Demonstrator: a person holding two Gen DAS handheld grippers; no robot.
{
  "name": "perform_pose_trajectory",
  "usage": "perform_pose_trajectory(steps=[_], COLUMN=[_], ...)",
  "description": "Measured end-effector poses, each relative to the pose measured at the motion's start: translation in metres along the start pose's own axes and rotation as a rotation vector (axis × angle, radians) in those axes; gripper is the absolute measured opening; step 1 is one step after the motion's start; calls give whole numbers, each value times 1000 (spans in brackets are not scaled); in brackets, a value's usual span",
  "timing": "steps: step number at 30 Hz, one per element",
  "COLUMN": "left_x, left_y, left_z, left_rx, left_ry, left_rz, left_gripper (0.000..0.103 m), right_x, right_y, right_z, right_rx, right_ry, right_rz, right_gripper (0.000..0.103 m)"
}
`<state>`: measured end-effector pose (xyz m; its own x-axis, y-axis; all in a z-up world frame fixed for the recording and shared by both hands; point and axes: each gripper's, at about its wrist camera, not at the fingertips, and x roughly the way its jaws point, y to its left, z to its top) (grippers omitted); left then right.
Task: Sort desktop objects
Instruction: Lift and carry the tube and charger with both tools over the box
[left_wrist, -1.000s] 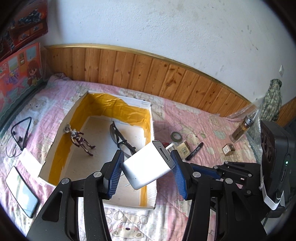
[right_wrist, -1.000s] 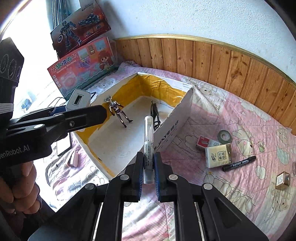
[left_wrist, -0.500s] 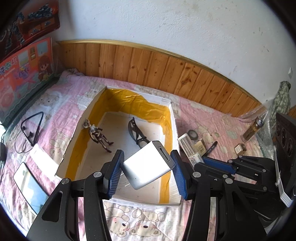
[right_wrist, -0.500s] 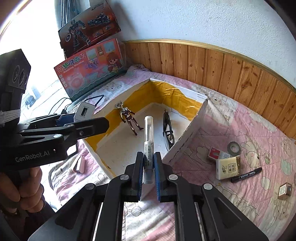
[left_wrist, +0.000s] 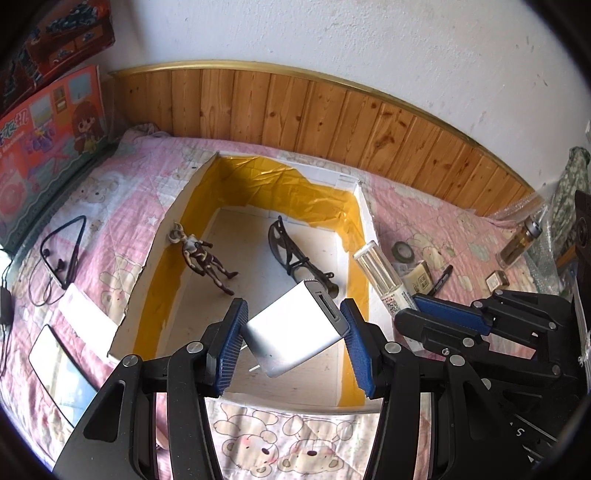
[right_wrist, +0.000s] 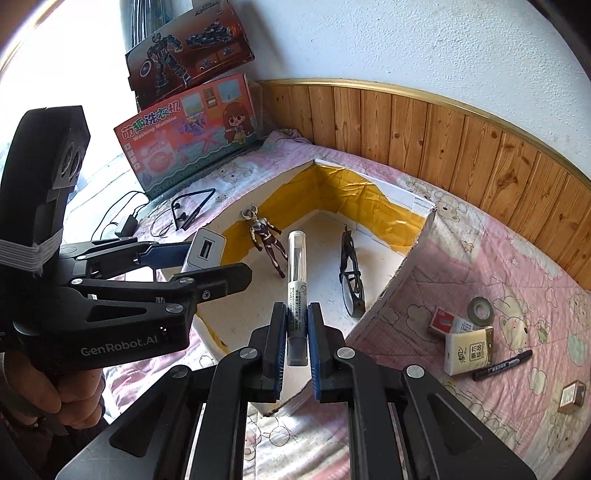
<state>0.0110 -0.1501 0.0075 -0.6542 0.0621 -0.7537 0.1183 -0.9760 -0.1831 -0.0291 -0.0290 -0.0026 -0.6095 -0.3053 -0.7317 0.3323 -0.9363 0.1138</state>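
My left gripper (left_wrist: 293, 338) is shut on a silver charger block (left_wrist: 297, 328), held tilted over the near end of the yellow-lined cardboard box (left_wrist: 354, 206). The same charger block (right_wrist: 205, 251) shows in the right wrist view, in the left gripper (right_wrist: 207, 258). My right gripper (right_wrist: 297, 343) is shut on a white tube with a clear cap (right_wrist: 297, 273), pointing over the box's near right wall. That tube (left_wrist: 382, 275) shows beside the box wall in the left wrist view. In the box lie a toy figure (left_wrist: 201, 256) and dark glasses (left_wrist: 291, 251).
On the pink quilt right of the box lie a tape roll (right_wrist: 480, 309), a tissue pack (right_wrist: 468, 350), a black marker (right_wrist: 502, 365) and a small brown box (right_wrist: 571, 397). Left of it lie earphones (left_wrist: 61, 254) and a phone (left_wrist: 61, 380). Toy boxes (right_wrist: 188, 133) lean at the wall.
Both grippers have moved toward the box with their loads. The box now fills more of each view, and the tube has come up beside the box's right wall.
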Motion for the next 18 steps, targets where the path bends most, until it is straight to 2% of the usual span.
perform_pose_trajectory(steps=[18], left_x=[28], left_y=[19], left_z=[1], left_rx=[2], left_ry=[74], left_rz=[-8], left_gripper=[53], right_x=[27], right_y=[-8], right_z=[13], right_rx=[1], right_ry=[33], right_rz=[-46], right_gripper=[12])
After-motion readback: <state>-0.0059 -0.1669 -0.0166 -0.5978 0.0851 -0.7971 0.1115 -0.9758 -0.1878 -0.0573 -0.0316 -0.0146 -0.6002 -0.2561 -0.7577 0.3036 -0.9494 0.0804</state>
